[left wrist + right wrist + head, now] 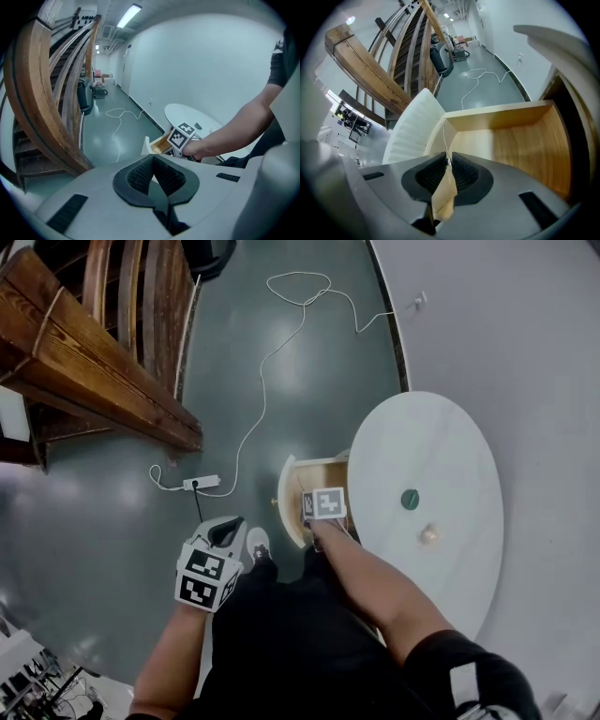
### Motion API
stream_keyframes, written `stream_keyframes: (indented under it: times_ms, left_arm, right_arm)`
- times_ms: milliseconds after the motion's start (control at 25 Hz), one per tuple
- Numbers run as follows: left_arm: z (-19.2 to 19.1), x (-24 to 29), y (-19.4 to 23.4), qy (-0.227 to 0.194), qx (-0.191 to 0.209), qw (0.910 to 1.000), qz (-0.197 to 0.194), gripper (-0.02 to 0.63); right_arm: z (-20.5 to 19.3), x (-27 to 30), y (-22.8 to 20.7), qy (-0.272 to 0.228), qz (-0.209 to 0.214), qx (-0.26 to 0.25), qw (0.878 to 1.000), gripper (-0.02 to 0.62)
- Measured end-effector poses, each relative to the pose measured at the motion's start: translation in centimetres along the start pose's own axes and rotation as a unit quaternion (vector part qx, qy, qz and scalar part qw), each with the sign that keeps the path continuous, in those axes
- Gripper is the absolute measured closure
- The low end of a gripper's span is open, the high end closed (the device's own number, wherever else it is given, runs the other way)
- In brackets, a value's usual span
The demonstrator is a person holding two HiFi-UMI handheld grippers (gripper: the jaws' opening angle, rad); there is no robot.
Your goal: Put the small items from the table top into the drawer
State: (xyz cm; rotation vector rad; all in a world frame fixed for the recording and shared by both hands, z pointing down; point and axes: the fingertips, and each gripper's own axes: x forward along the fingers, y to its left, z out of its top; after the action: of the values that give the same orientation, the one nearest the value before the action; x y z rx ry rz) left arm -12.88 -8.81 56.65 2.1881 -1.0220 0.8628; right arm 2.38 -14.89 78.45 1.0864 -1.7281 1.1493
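Note:
My right gripper is shut on a thin tan paper packet with a fine thread running up from it. It hangs over the open wooden drawer, just behind the drawer's white front. In the head view its marker cube sits above the drawer at the round white table's left edge. A green round item and a small beige item lie on the table top. My left gripper hovers over the floor left of the drawer, jaws together with nothing between them.
A wooden staircase rises at the left. A white power strip and its cable lie on the green floor beyond the drawer. The person's dark-clothed legs and a shoe are below the grippers.

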Motion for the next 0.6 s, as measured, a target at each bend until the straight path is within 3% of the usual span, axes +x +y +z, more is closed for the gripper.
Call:
stream_keyframes:
  times_ms: [120, 400, 600]
  left_arm:
    - [-0.7, -0.3, -0.2, 0.011, 0.008, 0.9999, 0.009, 0.592]
    - [-2.4, 0.3, 0.7, 0.017, -0.065, 0.9977, 0.004, 0.592]
    - [-2.8, 0.2, 0.9, 0.02, -0.071, 0.9972, 0.008, 0.592]
  right_arm:
    - [-0.6, 2.0, -1.0, 0.019, -0.003, 0.019, 1.0, 0.555]
    - [-1.1, 6.5, -2.7, 0.042, 0.002, 0.048, 0.998, 0.555]
    - [-2.0, 8.0, -2.8, 0.067, 0.025, 0.055, 0.996, 0.554]
